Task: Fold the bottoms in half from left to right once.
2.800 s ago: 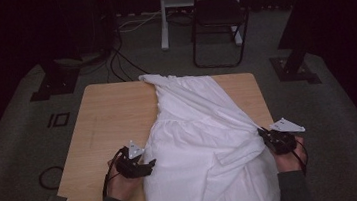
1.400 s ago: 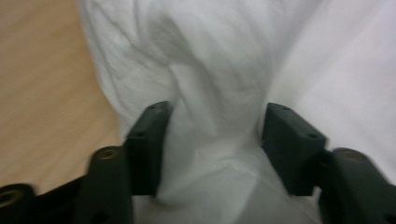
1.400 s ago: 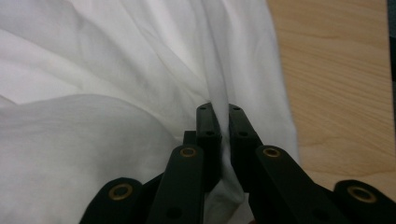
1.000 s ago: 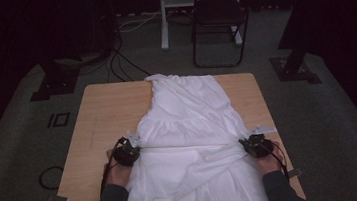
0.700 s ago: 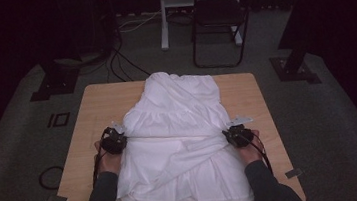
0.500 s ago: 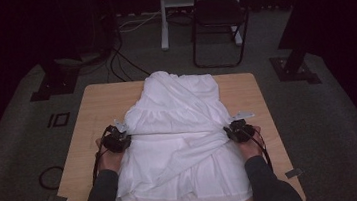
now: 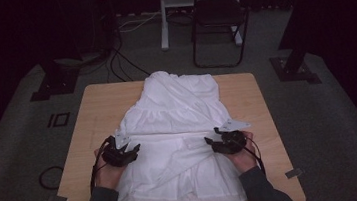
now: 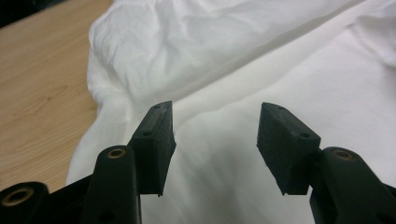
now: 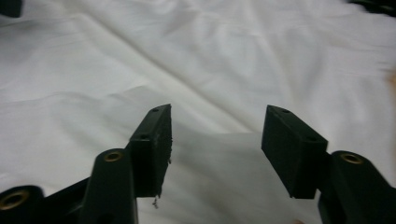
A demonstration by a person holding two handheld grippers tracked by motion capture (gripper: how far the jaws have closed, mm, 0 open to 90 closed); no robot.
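A white garment (image 7: 177,131) lies spread on the wooden table (image 7: 90,120), its near part folded over and creased across the middle. My left gripper (image 7: 135,148) sits at the garment's left edge, and its jaws have just been opening. In the left gripper view the left gripper (image 8: 215,140) stands open above the white cloth (image 8: 261,60) with nothing between its pads. My right gripper (image 7: 210,141) rests over the garment's right side, and its jaws have also just been opening. In the right gripper view the right gripper (image 9: 215,144) is open and empty over the cloth (image 9: 187,51).
Bare wood shows to the left (image 8: 37,79) and right (image 7: 263,116) of the garment. Behind the table stand a black chair (image 7: 221,20) and a white stand post (image 7: 162,16). Cables (image 7: 116,56) and dark stand bases (image 7: 296,65) lie on the grey floor.
Both grippers carried a fold of the garment forward, laid it down and let go. Their jaws now stand apart, and both hands have drawn back a little toward the near edge.
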